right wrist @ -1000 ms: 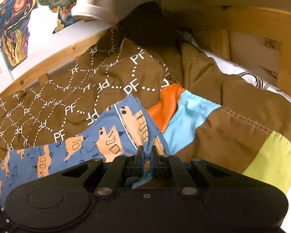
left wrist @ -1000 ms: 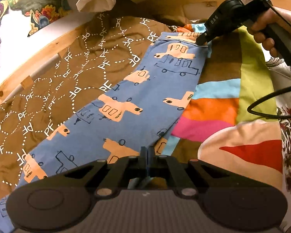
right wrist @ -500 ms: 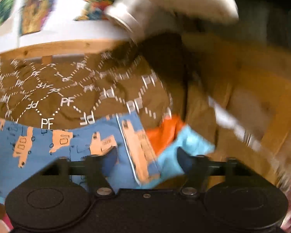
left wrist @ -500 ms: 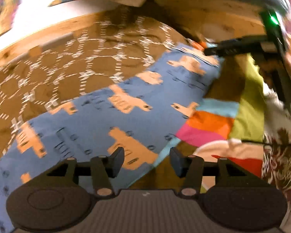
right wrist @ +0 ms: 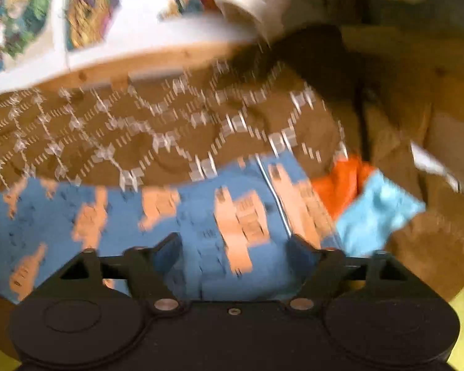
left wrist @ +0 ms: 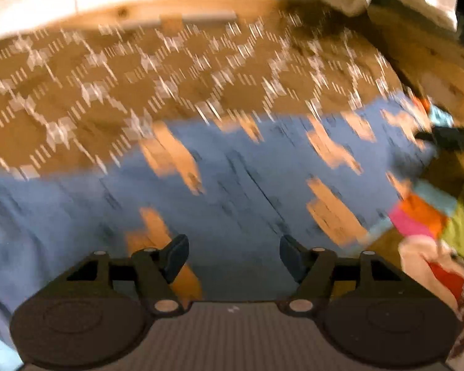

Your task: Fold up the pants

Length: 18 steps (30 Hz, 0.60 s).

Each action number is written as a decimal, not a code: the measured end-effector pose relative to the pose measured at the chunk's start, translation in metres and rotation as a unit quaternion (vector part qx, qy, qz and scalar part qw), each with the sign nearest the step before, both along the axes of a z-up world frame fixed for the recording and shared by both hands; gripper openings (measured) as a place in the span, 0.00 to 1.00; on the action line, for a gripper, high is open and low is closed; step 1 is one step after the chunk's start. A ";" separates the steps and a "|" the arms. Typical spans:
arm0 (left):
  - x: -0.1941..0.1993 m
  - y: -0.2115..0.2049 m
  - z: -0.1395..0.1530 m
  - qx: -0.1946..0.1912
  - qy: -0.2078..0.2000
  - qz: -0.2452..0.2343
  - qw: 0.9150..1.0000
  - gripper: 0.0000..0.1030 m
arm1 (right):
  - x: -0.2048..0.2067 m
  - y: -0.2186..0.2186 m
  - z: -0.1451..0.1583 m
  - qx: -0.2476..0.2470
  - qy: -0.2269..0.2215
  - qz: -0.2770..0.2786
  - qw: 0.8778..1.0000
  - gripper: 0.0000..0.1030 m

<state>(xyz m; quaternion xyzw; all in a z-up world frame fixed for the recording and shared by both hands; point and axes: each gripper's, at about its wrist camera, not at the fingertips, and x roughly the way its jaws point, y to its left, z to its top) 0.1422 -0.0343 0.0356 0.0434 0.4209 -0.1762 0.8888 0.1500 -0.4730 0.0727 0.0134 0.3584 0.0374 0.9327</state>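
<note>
- Left wrist view: left gripper with jaws spread wide and pinching nothing, hovering over the blue pants.
- Pants lying flat straight ahead of and under the jaws, long axis running left to right across the view, far edge bordering the brown patterned blanket.
- Right gripper only a dark, blurred shape at the right end of the pants; jaw state not readable from here.
- Colourful patchwork quilt just beside the pants' right end.
- Right wrist view: right gripper also with jaws spread, nothing between them, poised above the pants.
- Hemmed end with a pale seam line just ahead of the right jaw; rest of the cloth stretching away to the left.
- Orange and light-blue quilt patches beside that end, wooden bed frame beyond the blanket.
- Judging from this: right gripper nearer the hemmed end, left gripper nearer mid-length; likely next fold across the long axis, end over end.
- Heavy blur in both views; edge positions approximate.
</note>
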 end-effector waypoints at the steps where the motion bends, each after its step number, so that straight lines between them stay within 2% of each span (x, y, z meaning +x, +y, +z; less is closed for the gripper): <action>1: 0.008 0.005 0.008 -0.001 -0.009 0.008 1.000 0.73 | -0.001 0.006 0.001 -0.009 -0.012 0.012 1.000 0.88; 3: 0.033 0.012 0.022 0.003 -0.029 0.022 0.999 0.74 | -0.003 0.016 0.000 -0.015 -0.024 0.036 0.999 0.89; 6: 0.078 0.012 0.026 0.035 -0.036 0.031 0.998 0.74 | -0.003 0.032 -0.006 0.010 -0.029 0.078 0.997 0.90; 9: 0.120 0.016 0.016 0.044 -0.007 0.040 0.998 0.67 | -0.005 0.055 -0.011 0.012 -0.041 0.129 0.991 0.93; 12: 0.149 0.026 0.004 0.010 0.041 0.047 0.998 0.64 | 0.003 0.079 -0.015 0.000 -0.034 0.199 0.979 0.93; 14: 0.157 0.030 -0.002 -0.006 0.068 0.043 0.997 0.44 | 0.021 0.094 -0.016 -0.004 -0.023 0.243 0.970 0.91; 16: 0.160 0.030 -0.006 -0.016 0.082 0.026 0.996 0.37 | 0.047 0.107 -0.018 0.014 0.000 0.296 0.955 0.83; 18: 0.158 0.024 -0.009 -0.009 0.084 0.004 0.996 0.24 | 0.074 0.119 -0.019 0.023 0.019 0.338 0.941 0.77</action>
